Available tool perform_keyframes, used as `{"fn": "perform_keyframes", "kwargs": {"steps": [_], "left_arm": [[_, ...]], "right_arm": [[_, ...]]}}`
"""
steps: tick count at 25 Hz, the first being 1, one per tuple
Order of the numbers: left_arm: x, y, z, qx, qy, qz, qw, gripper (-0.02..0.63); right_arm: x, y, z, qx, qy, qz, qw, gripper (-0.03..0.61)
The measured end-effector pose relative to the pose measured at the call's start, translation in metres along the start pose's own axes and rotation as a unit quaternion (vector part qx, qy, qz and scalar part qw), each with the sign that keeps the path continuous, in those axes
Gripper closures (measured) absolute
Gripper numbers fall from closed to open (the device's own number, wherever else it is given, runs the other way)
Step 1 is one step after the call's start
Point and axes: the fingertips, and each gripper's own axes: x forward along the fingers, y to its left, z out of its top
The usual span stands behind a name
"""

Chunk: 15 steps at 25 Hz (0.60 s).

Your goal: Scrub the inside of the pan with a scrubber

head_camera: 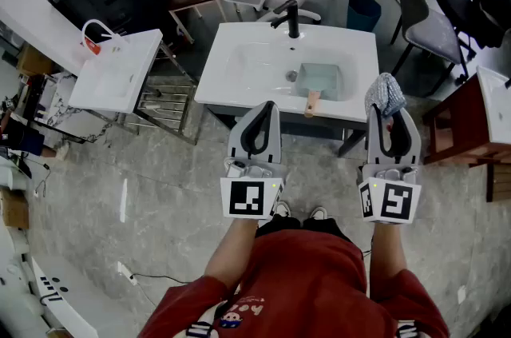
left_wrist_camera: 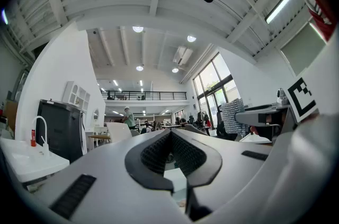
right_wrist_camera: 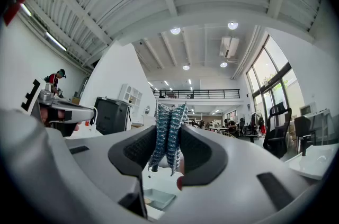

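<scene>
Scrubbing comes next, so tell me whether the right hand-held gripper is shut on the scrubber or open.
Shut on the scrubber: the right hand-held gripper pinches it between its jaws, its top poking out.

Head view: high, steeply down, well back from the sink (head_camera: 239, 81). Gripper views: low, near-level, facing across it; right one sharing the pan (head_camera: 323, 79) inside it.
</scene>
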Motion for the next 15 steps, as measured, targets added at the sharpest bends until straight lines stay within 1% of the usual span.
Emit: {"fn": "perform_keyframes", "kwargs": {"steps": [7, 12, 15], "left_arm": [[0.01, 0.01, -0.003, 0.002, 0.004, -0.006, 1.0, 0.604], [0.011, 0.022, -0.006, 0.0, 0.002, -0.013, 0.9999, 0.604], [0.011, 0.032, -0.008, -0.003, 0.002, -0.02, 0.9998, 0.604]], "right_arm": [[0.012, 0.006, -0.004, -0.001, 0.001, -0.006, 1.0, 0.43], [0.017, 0.017, -0.008, 0.001, 0.011, -0.009, 1.0, 0.429], [0.02, 0.027, -0.008, 0.007, 0.01, -0.009, 1.0, 0.411]]}}
